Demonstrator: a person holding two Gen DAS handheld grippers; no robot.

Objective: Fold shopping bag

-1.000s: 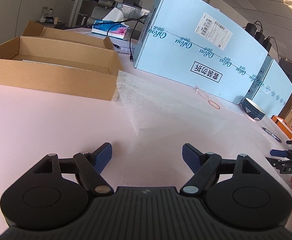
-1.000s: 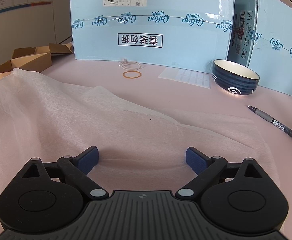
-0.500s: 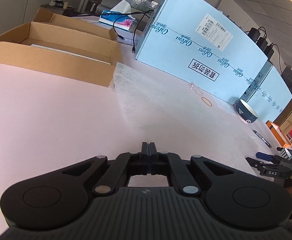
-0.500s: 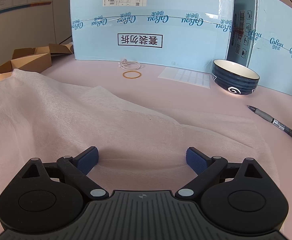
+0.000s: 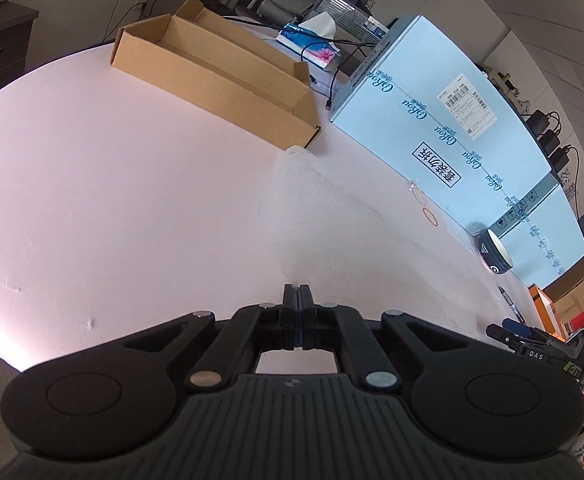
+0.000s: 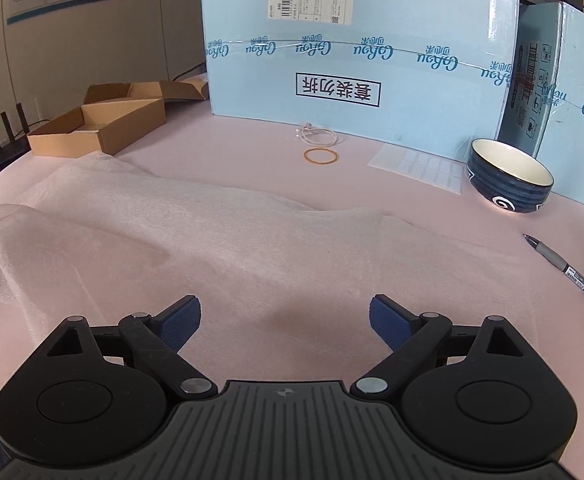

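A white, gauzy shopping bag (image 5: 352,240) lies spread on the pink table (image 5: 91,200). My left gripper (image 5: 298,296) is shut, its fingertips pinched on the bag's near left edge. In the right wrist view the bag (image 6: 251,248) fills the middle, and its left end is raised into a soft hump. My right gripper (image 6: 284,316) hovers low over the bag's near edge. Its jaws stand wide and are closing slightly, with only flat fabric below the gap between the blue pads (image 6: 181,322). The right gripper (image 5: 510,330) also shows at the right edge of the left wrist view.
A flat cardboard box (image 6: 95,128) stands at the back left. Tall light-blue cartons (image 6: 352,40) wall off the back. A dark blue bowl (image 6: 510,182), a pen (image 6: 568,272), a rubber band (image 6: 320,157) and a sheet of labels (image 6: 418,166) lie beyond the bag.
The left gripper went from open to shut at the bag's edge, then pulled back and rolled. In the right wrist view the bag's left end has lifted into a hump.
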